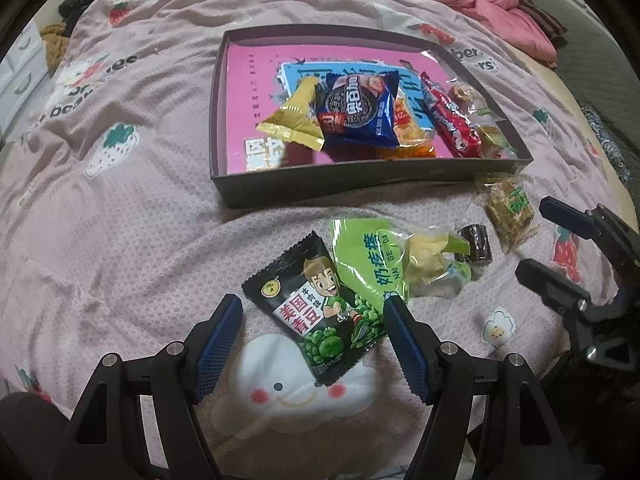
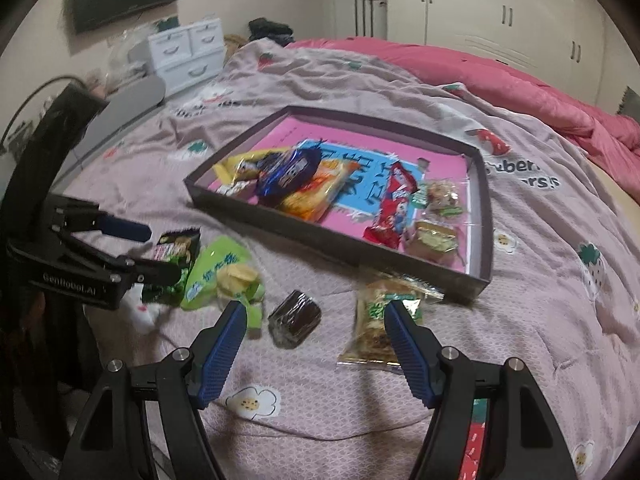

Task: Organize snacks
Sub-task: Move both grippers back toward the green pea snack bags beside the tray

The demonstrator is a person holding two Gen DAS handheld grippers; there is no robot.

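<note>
Your left hand-held gripper (image 1: 312, 344) gapes, nothing gripped; green-pea packet (image 1: 320, 312) lies between its fingers, bottom corner hidden. Right hand-held gripper (image 2: 314, 346) gapes empty, dark candy (image 2: 295, 318) just ahead, blurred. Beyond: tray (image 2: 280, 228) holding several snacks.

Bed (image 1: 132, 216): tray (image 1: 360, 184), loose snack packets (image 1: 320, 312) on quilt.

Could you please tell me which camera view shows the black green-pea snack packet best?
The left wrist view: the green-pea packet lies face up, whole. In the right wrist view the left tongs partly hide it.
</note>
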